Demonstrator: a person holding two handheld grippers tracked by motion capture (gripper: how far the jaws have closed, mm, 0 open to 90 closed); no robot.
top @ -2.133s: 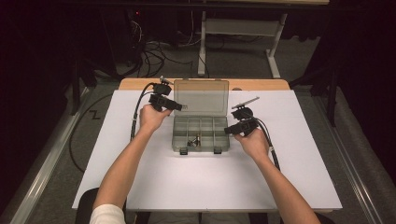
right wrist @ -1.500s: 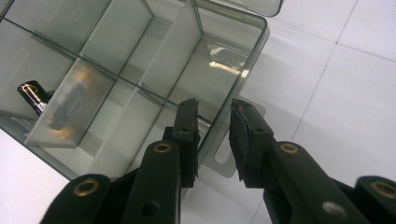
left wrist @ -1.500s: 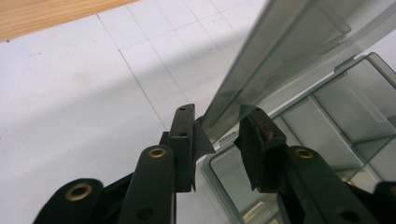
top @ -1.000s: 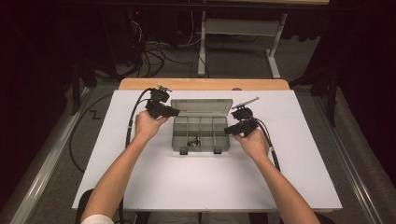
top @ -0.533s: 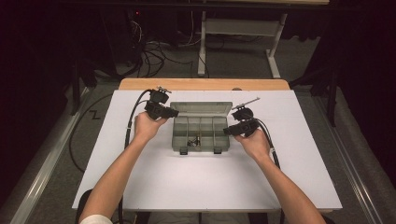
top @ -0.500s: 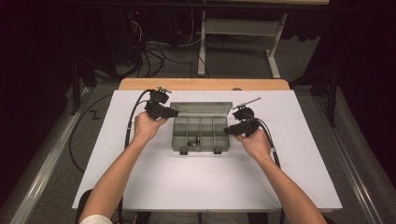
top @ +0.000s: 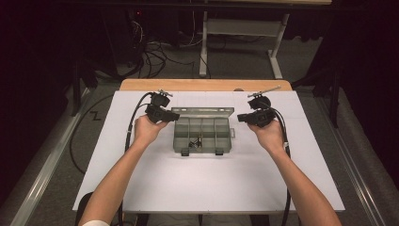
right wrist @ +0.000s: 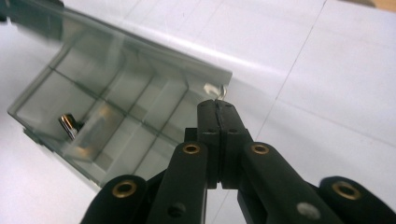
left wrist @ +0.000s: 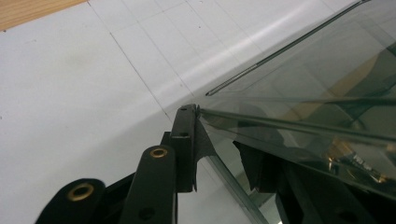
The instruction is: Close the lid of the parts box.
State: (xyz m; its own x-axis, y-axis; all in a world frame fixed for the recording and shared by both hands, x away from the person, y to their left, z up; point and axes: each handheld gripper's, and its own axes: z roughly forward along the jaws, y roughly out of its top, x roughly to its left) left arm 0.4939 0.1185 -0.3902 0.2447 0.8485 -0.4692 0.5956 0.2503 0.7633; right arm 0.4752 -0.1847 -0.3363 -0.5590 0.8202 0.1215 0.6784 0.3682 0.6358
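A clear grey organiser box (top: 202,136) sits mid-table with its lid (top: 202,112) tilted over the compartments. A few small metal parts (top: 195,141) lie in a front compartment. My left gripper (top: 173,116) is at the lid's back left corner. In the left gripper view the lid's corner (left wrist: 261,116) lies between the jaws of the left gripper (left wrist: 217,144), which stand apart; one fingertip (left wrist: 186,130) touches its edge. My right gripper (top: 241,117) hovers just right of the box. Its jaws have just been closing and the right gripper (right wrist: 217,106) is shut with nothing between them.
The white table top (top: 207,188) has free room in front and at both sides. A wooden strip (top: 202,84) runs along the far edge. Cables trail from both grippers along the forearms. A metal part (right wrist: 69,125) shows through the lid (right wrist: 140,70).
The lid, leaning wide open two seconds ago, now tilts lower over the box. The right gripper has lifted up and away from the lid's right corner and shut. The left hand stayed put.
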